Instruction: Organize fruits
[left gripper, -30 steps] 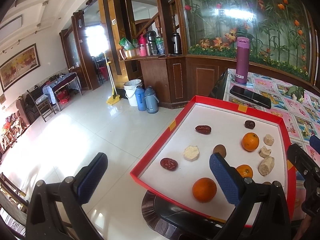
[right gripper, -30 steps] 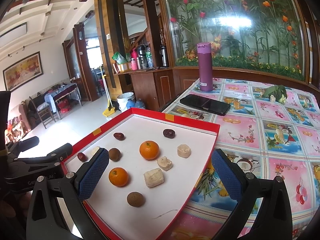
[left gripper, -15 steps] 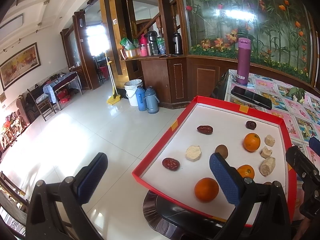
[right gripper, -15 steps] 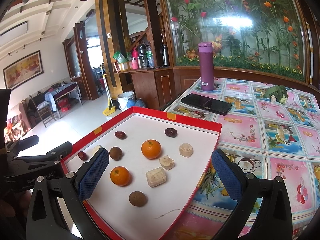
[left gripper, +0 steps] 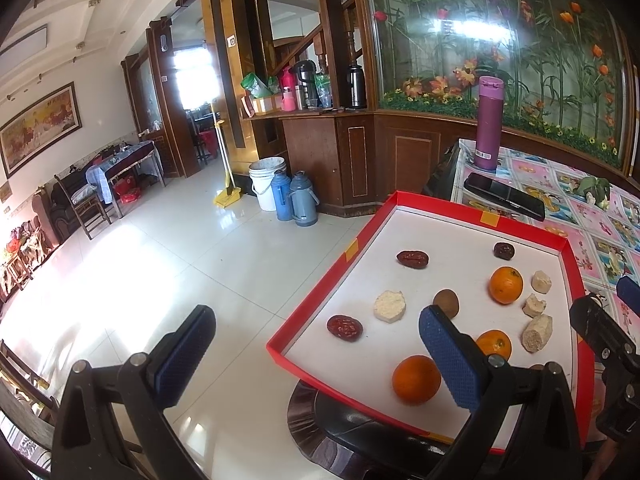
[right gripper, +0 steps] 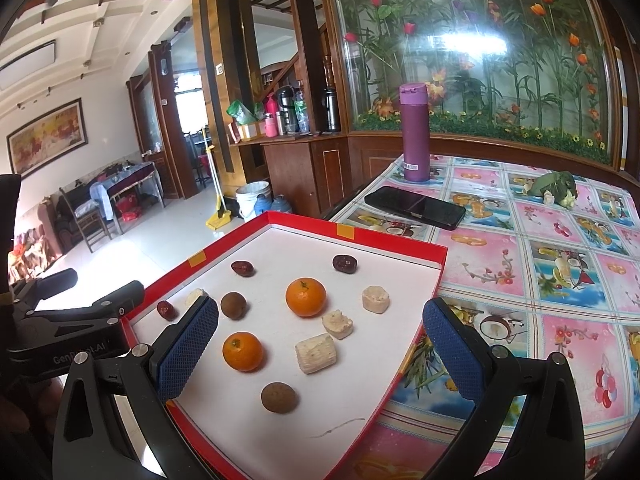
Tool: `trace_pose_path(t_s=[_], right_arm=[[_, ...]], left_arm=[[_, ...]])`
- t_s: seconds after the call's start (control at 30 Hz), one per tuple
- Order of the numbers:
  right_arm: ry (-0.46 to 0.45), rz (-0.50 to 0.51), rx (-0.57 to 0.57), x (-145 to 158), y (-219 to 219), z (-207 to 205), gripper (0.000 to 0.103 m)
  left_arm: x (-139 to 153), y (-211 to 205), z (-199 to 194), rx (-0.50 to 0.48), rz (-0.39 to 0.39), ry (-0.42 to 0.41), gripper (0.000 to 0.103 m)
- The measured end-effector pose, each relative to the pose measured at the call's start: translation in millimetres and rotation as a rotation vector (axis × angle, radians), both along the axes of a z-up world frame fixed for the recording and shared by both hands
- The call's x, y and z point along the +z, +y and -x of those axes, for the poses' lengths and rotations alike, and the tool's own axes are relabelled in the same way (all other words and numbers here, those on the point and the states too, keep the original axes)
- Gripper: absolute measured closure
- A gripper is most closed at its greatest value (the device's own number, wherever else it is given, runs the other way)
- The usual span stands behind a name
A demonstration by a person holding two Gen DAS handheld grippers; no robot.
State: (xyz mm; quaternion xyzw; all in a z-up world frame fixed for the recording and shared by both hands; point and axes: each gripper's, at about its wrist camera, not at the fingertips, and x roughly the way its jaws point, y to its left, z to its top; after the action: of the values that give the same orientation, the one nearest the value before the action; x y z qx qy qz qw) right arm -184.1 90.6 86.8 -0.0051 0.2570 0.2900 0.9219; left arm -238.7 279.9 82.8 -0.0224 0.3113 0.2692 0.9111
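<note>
Three round orange tangerines (left gripper: 506, 285), wrinkled red dates (left gripper: 413, 259) and pale chunks (right gripper: 316, 353) lie scattered, unsorted, across the shallow red-rimmed white tray (right gripper: 394, 243). Left gripper (left gripper: 316, 354) and right gripper (right gripper: 320, 352) hover near, jaws wide, empty, likely poised for picking.

table (right gripper: 520, 280), floral cloth | on it: red tray (right gripper: 396, 242), phone (right gripper: 414, 207), purple flask (right gripper: 415, 133)

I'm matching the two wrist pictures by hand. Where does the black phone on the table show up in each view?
Left wrist: the black phone lies at upper right, just beyond the red tray's far rim.
Right wrist: the black phone lies right of centre, above the tray's far right corner.
Shared landmark: the purple bottle stands just behind the phone in both.
</note>
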Motion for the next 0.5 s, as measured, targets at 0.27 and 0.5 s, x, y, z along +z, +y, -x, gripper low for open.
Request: trace_pose_path(t_s=[0.27, 0.5], right_arm=[[-0.001, 0.001, 0.001, -0.2, 1.7, 0.3, 0.0], [-0.002, 0.002, 0.001, -0.3, 2.8, 0.5, 0.0]], left_arm=[[-0.4, 0.4, 0.4, 0.002, -0.001, -0.001, 0.0], [0.2, 1.5, 1.2, 0.004, 0.0, -0.001, 0.0]])
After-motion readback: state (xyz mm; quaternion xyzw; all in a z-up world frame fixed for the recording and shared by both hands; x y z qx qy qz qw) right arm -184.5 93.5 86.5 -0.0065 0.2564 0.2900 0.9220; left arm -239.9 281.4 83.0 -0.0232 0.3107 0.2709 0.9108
